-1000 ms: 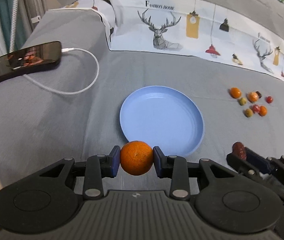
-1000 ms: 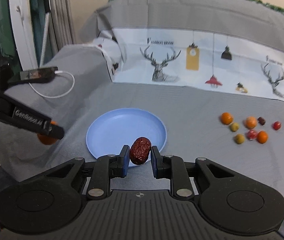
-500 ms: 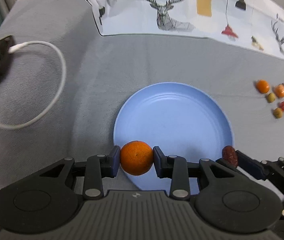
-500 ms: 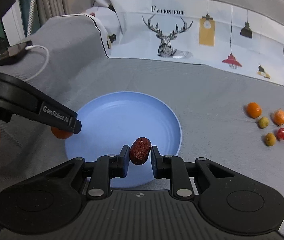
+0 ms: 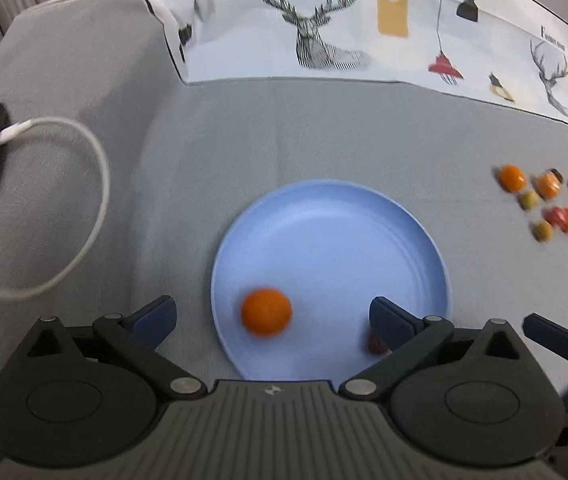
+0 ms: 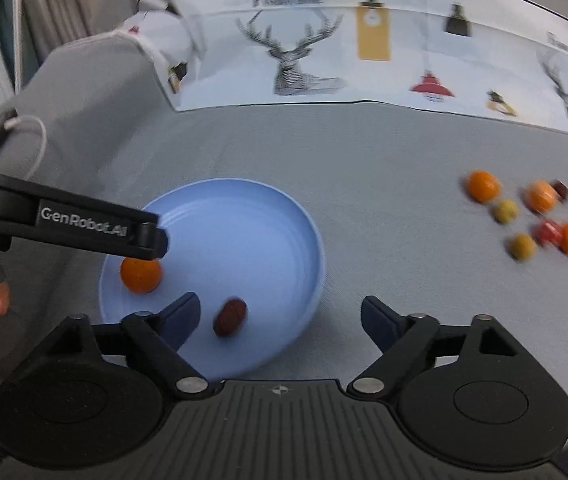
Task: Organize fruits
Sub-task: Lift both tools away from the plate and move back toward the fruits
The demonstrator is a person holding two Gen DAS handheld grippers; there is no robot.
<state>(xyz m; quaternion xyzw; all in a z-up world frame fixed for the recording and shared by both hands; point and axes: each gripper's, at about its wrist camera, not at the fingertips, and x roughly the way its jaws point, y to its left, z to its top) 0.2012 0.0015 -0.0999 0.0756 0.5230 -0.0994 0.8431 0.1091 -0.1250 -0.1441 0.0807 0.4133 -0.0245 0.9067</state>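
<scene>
both grippers, left (image 5: 271,314) & right (image 6: 279,318), were wide, holding nothing. orange (image 5: 266,318) & date (image 6: 229,317) looked blurred on plate (image 6: 284,216); could've rolled off the rim.

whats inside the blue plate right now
Two fruits lie in the blue plate: an orange near its left side and a dark red date toward the front. Its near rim is hidden behind the right tool, which is open.

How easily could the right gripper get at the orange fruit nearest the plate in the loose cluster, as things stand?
Probably easily. The right gripper has its jaws open and empty, and only bare grey cloth lies between it and that orange fruit. A yellowish fruit sits close beside it.
</scene>
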